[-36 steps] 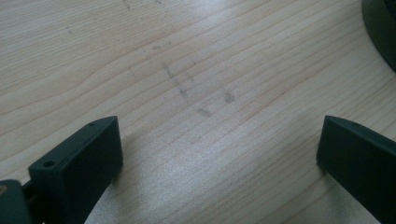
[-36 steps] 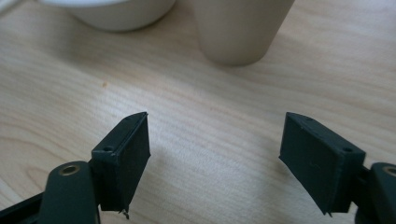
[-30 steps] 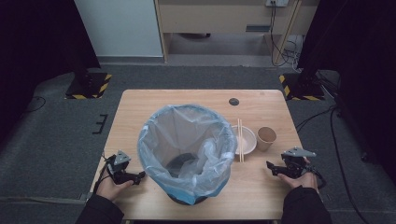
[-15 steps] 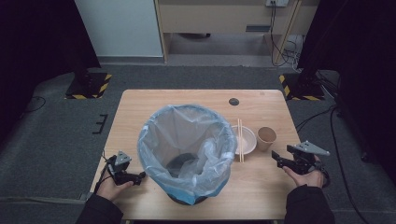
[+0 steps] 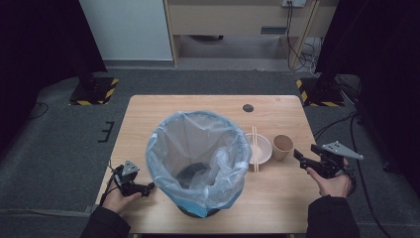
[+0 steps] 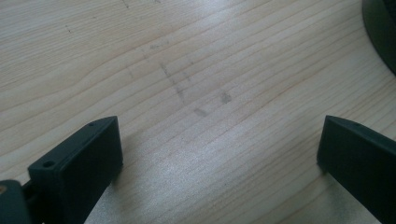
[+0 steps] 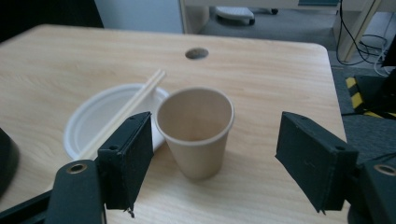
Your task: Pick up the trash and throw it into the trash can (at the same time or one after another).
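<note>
Looking down: lined trash bin (image 5: pixel 198 161) mid-desk (image 5: pixel 208 103), paper cup (image 5: pixel 282 147) right of plate (image 5: pixel 261 148) with chopsticks (image 5: pixel 254 148). Left hand-held gripper (image 6: pixel 219 144) view: jaws wide over bare wood. Right hand-held gripper (image 7: pixel 215 163) view: jaws wide, lined up on cup, likely to grab.

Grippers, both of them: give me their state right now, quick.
Left gripper: open, holding nothing, jaws spread over bare table.
Right gripper: open, holding nothing, jaws either side of the paper cup but not touching it.
</note>
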A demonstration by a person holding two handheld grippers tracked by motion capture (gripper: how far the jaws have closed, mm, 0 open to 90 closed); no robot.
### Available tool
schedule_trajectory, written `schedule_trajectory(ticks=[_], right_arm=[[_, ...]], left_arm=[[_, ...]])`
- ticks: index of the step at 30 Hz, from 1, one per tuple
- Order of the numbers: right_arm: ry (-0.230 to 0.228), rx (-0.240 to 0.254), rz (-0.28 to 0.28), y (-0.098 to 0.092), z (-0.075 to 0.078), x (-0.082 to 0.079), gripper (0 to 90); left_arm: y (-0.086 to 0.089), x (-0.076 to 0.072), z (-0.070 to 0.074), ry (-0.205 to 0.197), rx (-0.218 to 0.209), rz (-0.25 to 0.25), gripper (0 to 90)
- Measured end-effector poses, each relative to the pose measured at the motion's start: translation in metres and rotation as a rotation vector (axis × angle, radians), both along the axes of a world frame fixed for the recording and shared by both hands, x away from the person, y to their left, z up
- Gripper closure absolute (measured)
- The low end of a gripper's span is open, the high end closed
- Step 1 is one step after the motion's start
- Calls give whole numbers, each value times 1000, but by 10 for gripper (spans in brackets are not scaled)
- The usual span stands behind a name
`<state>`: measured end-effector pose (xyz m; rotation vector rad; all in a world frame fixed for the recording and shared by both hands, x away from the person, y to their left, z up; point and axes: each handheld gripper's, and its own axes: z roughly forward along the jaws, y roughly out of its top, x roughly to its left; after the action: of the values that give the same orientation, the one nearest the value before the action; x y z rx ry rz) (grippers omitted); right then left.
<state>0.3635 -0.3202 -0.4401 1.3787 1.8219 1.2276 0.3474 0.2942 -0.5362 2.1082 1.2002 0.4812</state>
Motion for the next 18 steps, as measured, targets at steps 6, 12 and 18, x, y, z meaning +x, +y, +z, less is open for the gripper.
schedule_trajectory(ticks=[6,12,18], right_arm=[[-41,34,0,4,21,4,273],[-63,27,-4,9,36,12,268],[-78,22,12,17,45,23,273]], left_arm=[[0,0,0,0,0,0,0],[0,0,0,0,1,0,0],[0,0,0,-1,0,2,0]])
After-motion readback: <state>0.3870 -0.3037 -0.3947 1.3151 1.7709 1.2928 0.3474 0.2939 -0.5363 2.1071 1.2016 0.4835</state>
